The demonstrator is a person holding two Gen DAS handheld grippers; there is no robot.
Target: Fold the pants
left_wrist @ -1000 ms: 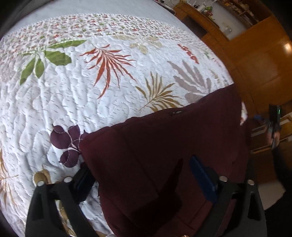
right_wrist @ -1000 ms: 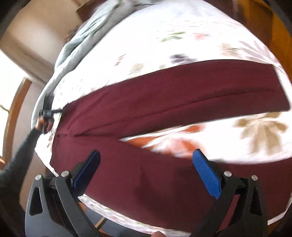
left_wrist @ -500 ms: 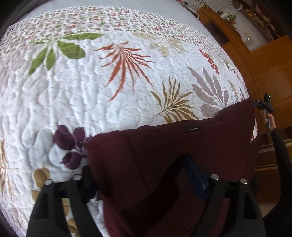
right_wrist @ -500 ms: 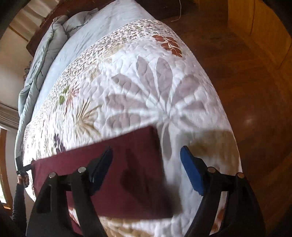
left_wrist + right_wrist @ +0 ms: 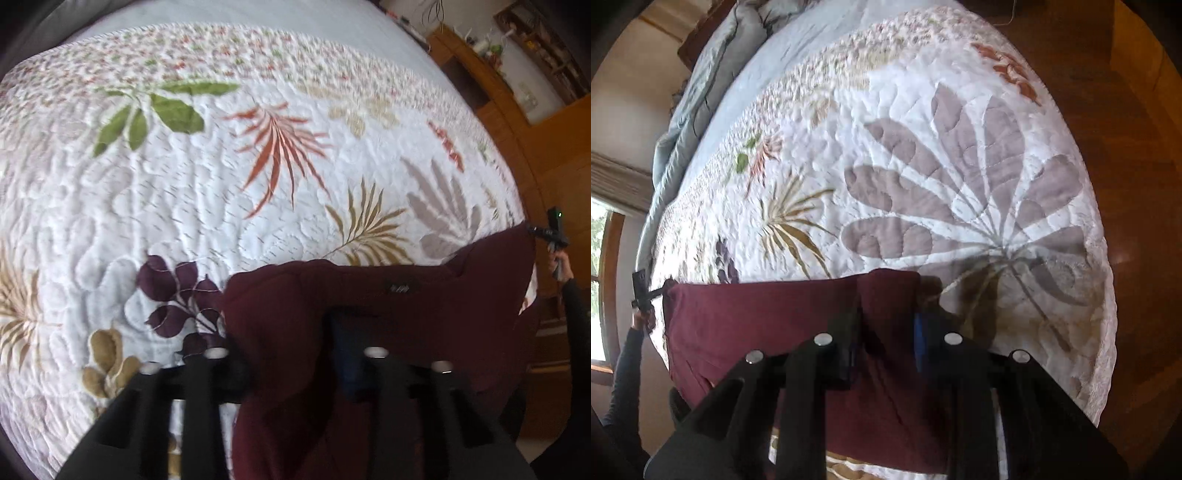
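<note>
Quilt (image 5: 184,206): both tools closing, pinching pants (image 5: 369,295) (image 5: 757,321) corners.

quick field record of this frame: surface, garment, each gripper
surface: quilt with leaf print, on a bed
garment: maroon pants, lying along the quilt's near edge
left gripper: jaws closing, pants fabric bunched between them at one end
right gripper: jaws closing, pants' other end between them
fold: none visible yet; pants stretched between the two grippers
floor: wood, beside the bed
</note>
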